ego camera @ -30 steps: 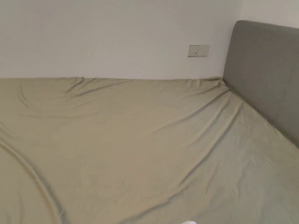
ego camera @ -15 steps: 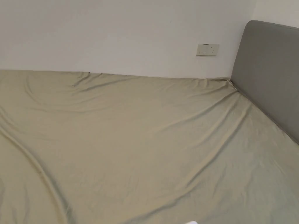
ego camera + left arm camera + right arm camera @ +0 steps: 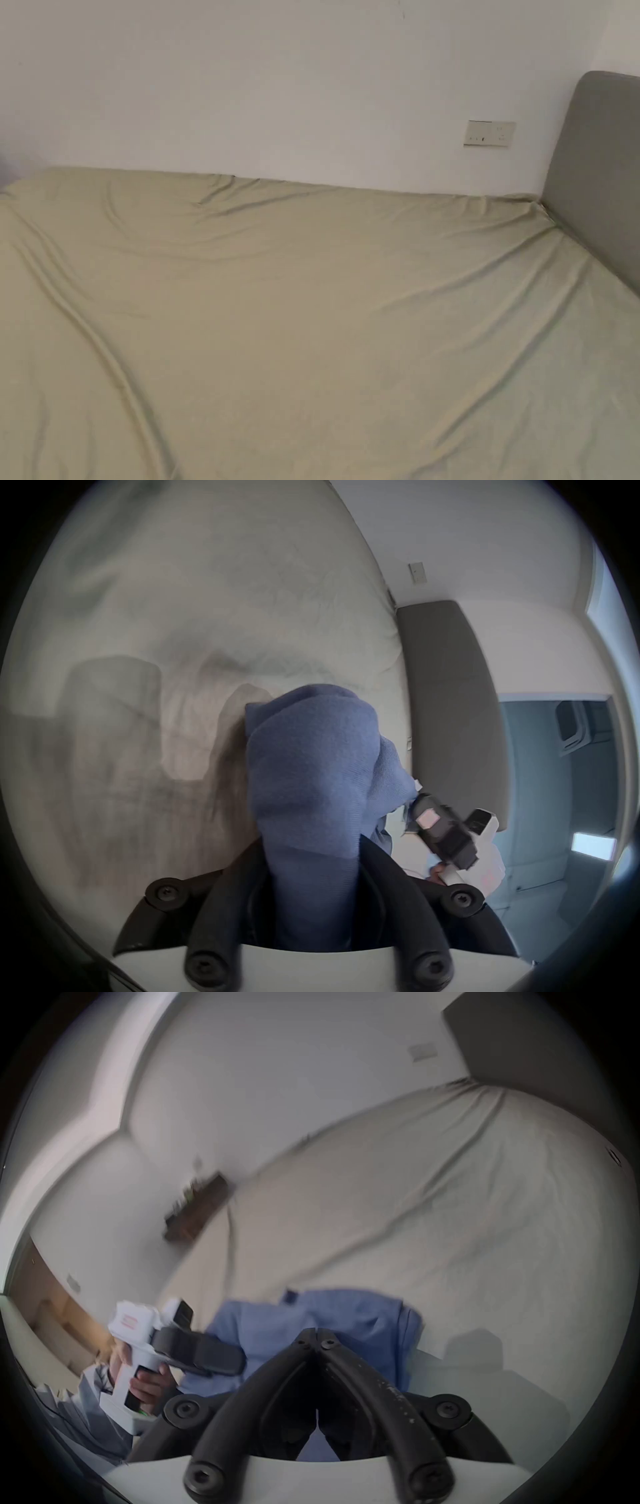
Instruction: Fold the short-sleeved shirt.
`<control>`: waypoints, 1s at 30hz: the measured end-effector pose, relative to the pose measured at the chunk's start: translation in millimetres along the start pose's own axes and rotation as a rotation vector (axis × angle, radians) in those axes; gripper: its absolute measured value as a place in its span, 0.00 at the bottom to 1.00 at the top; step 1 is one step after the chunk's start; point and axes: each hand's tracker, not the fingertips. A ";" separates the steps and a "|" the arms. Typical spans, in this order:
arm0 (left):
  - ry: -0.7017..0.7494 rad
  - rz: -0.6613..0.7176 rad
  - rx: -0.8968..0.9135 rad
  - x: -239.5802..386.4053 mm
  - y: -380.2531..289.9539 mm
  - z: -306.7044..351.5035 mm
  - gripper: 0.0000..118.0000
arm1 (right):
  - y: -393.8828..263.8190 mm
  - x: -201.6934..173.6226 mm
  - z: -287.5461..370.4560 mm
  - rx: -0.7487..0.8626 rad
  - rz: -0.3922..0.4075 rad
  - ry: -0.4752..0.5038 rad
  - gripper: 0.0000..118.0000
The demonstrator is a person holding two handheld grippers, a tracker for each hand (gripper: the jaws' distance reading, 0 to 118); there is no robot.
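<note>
Two grippers hold one blue shirt [image 3: 311, 774] above a bed. Nearest in the left gripper view, the left gripper [image 3: 313, 878] has its jaws pinched on a thick bunch of the cloth, which rises straight up between them and hides the tips. Just to its right, touching the far edge of the same bunch, sits the right gripper [image 3: 414, 800], with the hand behind it. Beyond lies the olive sheet [image 3: 207, 601], then a grey headboard [image 3: 446, 705].

In the right gripper view the jaws meet at their tips with blue cloth just past them and below them; whether cloth is truly caught between them I cannot tell. The left gripper appears to its left, pressed against the shirt.

The head view looks past all this to the bare sheet, the headboard and a wall socket [image 3: 490, 133].

The step in hand seems to be carrying the bunched shirt to the bed. Next, it likely needs spreading flat on the sheet before any fold.
</note>
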 end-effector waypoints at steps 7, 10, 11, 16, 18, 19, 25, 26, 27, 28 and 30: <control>0.057 -0.058 0.064 50.6 45.4 87.3 0.13 | 47.4 -33.4 19.1 0.115 0.077 -0.022 0.01; 0.160 -0.073 0.147 -6.7 95.7 135.3 0.13 | 56.4 -56.6 13.1 0.138 0.114 -0.021 0.01; 0.185 -0.043 0.169 21.3 87.2 157.6 0.13 | 60.3 -65.9 7.1 0.137 0.131 -0.020 0.01; 0.261 0.078 0.259 -49.4 128.0 250.1 0.14 | 66.6 -98.6 -23.3 0.110 0.177 -0.033 0.01; 0.282 0.116 0.307 -82.3 136.9 283.3 0.13 | 66.8 -108.1 -35.0 0.101 0.167 -0.024 0.01; 0.302 0.121 0.326 -92.9 141.3 303.0 0.13 | 70.2 -113.2 -41.7 0.096 0.162 -0.018 0.01; 0.456 0.274 0.412 -178.9 157.2 377.3 0.13 | 70.0 -131.8 -67.6 0.052 0.189 -0.020 0.01; 0.478 0.280 0.414 -189.2 158.7 382.4 0.14 | 69.2 -133.9 -69.2 0.049 0.192 -0.020 0.01; 0.493 0.291 0.426 -199.5 160.3 386.7 0.14 | 69.8 -133.6 -70.4 0.044 0.192 -0.017 0.01; 0.488 0.304 0.449 -207.6 161.5 389.0 0.19 | 69.7 -134.3 -71.3 0.040 0.194 -0.012 0.01; 0.599 0.321 0.539 -214.5 149.0 381.9 0.54 | 70.1 -136.3 -71.9 0.035 0.207 -0.015 0.01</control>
